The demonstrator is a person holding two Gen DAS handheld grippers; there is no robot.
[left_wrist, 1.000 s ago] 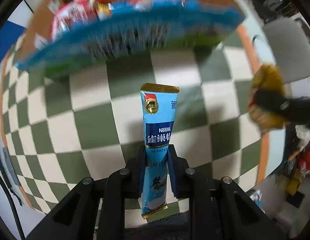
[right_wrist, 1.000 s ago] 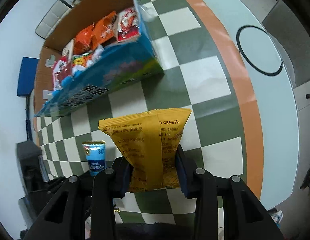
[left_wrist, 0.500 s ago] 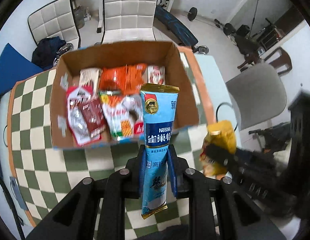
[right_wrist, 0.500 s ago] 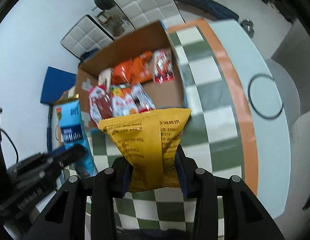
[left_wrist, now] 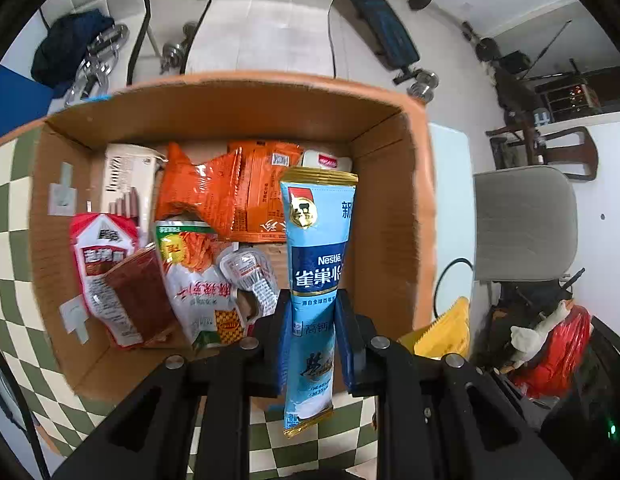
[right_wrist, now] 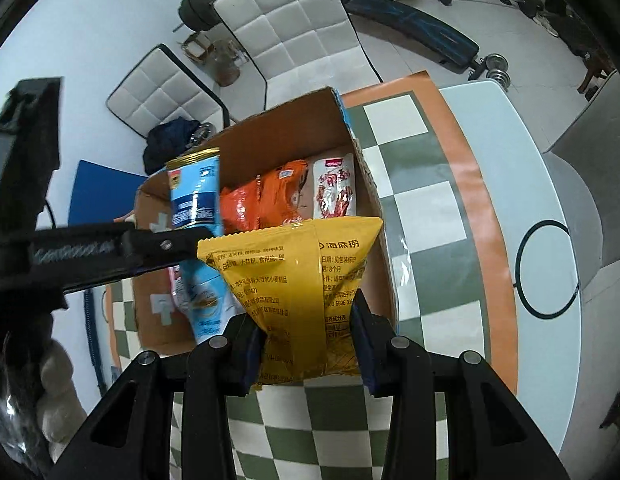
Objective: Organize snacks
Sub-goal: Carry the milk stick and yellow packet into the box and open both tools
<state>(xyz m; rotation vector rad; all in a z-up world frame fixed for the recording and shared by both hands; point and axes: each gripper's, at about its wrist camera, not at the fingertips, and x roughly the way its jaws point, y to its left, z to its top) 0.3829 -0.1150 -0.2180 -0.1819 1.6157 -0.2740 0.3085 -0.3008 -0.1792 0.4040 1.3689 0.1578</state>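
**A:** Now that both views are looking down into the cardboard box [left_wrist: 390,216] instead of at its blue outer side from low over the checks, I'm calling the carry nearly done. My left gripper [left_wrist: 312,328] is clamping the blue Nestle stick pack [left_wrist: 318,264] mid-length, jaws squeezed right in on it. My right gripper [right_wrist: 310,328] is pinching the yellow pouch [right_wrist: 301,280] by its lower half, pads pressing both sides.

**B:** Where are the packs sitting relative to the box?

**A:** The stick pack is hanging above the bare cardboard strip at the box's right side, beside the orange packets [left_wrist: 225,192]. The yellow pouch is hovering at the near right corner, partly over the rim. Neither is touching anything inside.

**B:** So release is next?

**A:** My read, yes: drop each in. The left half is already packed with the red-and-white pouch [left_wrist: 105,268] and the carrot-print bag [left_wrist: 197,280], so I'm aiming right.

**B:** Surface, room?

**A:** The box is resting on a green-and-white checked cloth [right_wrist: 422,216] with an orange border, over a pale table [right_wrist: 550,208]. White padded chairs [right_wrist: 285,20], a weight bench [right_wrist: 414,20] and dumbbells [right_wrist: 496,68] are standing behind on a light floor.
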